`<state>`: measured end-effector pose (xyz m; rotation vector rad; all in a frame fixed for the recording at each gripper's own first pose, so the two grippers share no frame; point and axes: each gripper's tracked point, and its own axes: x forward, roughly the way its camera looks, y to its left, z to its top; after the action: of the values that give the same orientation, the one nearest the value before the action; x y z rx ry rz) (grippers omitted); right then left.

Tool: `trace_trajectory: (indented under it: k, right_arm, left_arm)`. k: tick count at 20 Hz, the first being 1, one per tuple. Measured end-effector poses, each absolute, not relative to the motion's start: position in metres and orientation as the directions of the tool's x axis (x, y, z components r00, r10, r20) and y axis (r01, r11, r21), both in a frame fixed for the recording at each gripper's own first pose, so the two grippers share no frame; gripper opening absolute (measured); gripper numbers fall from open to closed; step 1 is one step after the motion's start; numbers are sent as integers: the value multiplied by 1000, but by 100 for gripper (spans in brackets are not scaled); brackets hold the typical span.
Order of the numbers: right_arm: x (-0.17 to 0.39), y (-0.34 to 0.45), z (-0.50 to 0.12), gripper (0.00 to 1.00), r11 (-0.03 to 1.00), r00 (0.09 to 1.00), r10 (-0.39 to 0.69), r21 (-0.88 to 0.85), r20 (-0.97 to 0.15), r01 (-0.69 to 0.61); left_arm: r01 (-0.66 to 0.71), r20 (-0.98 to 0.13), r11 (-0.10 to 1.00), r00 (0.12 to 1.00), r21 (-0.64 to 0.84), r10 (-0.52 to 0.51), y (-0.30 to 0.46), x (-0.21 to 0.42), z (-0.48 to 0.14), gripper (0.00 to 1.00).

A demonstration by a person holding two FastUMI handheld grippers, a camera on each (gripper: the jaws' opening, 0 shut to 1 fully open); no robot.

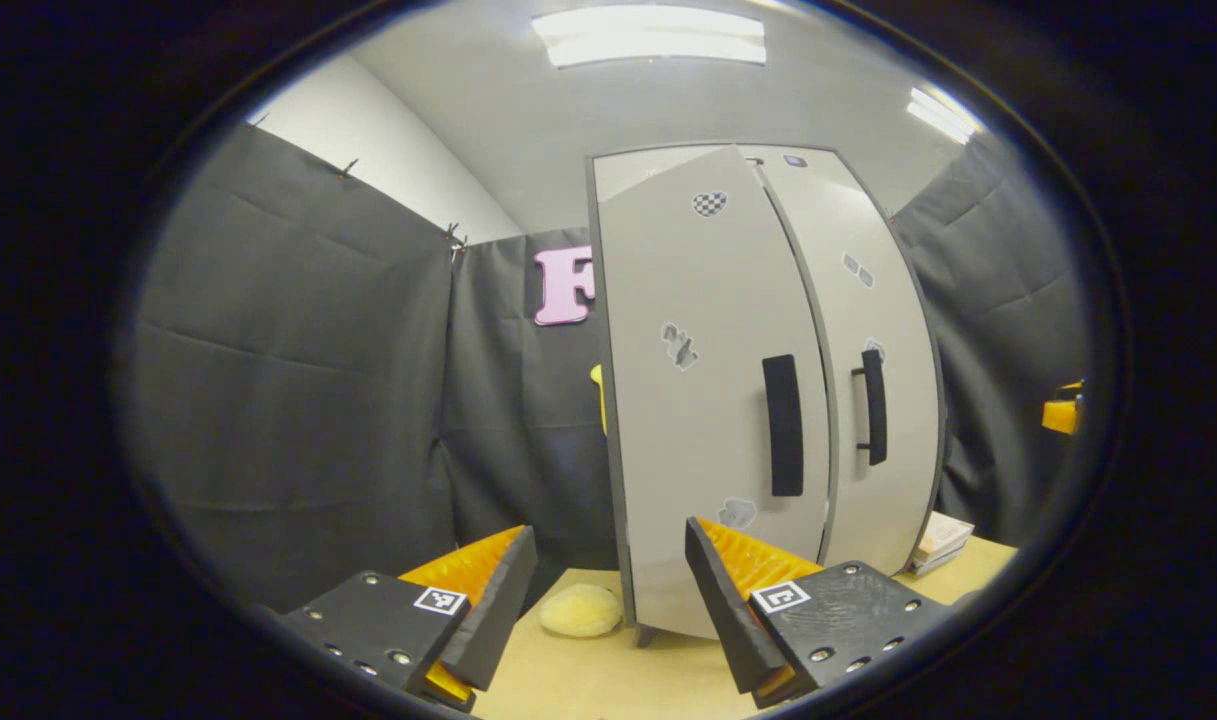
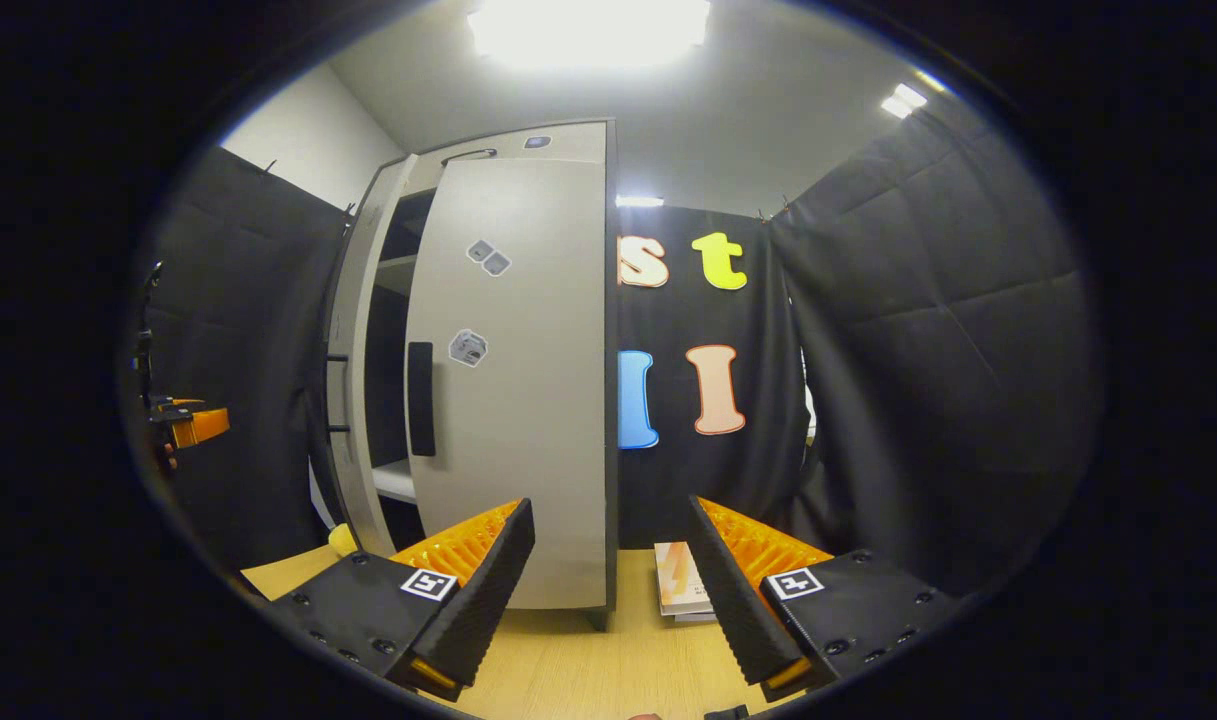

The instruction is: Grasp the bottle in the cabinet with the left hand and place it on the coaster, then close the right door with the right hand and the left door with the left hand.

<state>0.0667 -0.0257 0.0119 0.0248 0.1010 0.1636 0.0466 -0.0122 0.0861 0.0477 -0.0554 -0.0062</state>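
Both claws hang empty with their fingers spread wide, and the cabinet (image 1: 758,380) stands ahead of them on the pale wooden surface (image 1: 608,680). Seen from the left claw (image 1: 611,600), the left door (image 1: 708,390) swings out toward it, its bottom edge just beyond and between the fingertips, with its dark handle (image 1: 783,425) above the claw's right finger; the door looks ajar rather than home, its hinged edge showing a gap, so I judge this one is yet to be pushed shut. The right door (image 1: 868,400) lies farther off to the claw's right and appears nearly flush with the frame. From the right claw (image 2: 611,590), that same right door stands straight ahead and a little left, its handle (image 2: 420,398) above the left finger, and beyond its edge a dark slot with shelves (image 2: 393,480) is open to view, so the cabinet is not sealed. I cannot make out the bottle or the coaster for certain; a soft yellowish lump (image 1: 580,610) sits on the surface just ahead of the left claw, by the cabinet's foot, and I cannot say what it is. A booklet (image 2: 680,580) lies ahead between the right claw's fingers. With nothing gripped, the open fingers suit a flat push on a door.
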Motion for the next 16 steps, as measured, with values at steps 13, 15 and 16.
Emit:
trace_trajectory:
  k: [13,15,16]
  right_arm:
    - [7,-21,25,96,996,993,86,5,-81,-86]
    - [7,-16,25,96,996,993,89,15,-83,-88]
    - [6,-15,25,96,996,992,91,19,-84,-90]
  left_arm:
    - [12,36,998,999,66,-14,29,-16,66,88]
    - [10,32,997,999,75,-12,34,-22,62,87]
    - [9,32,997,999,75,-12,36,-22,62,88]
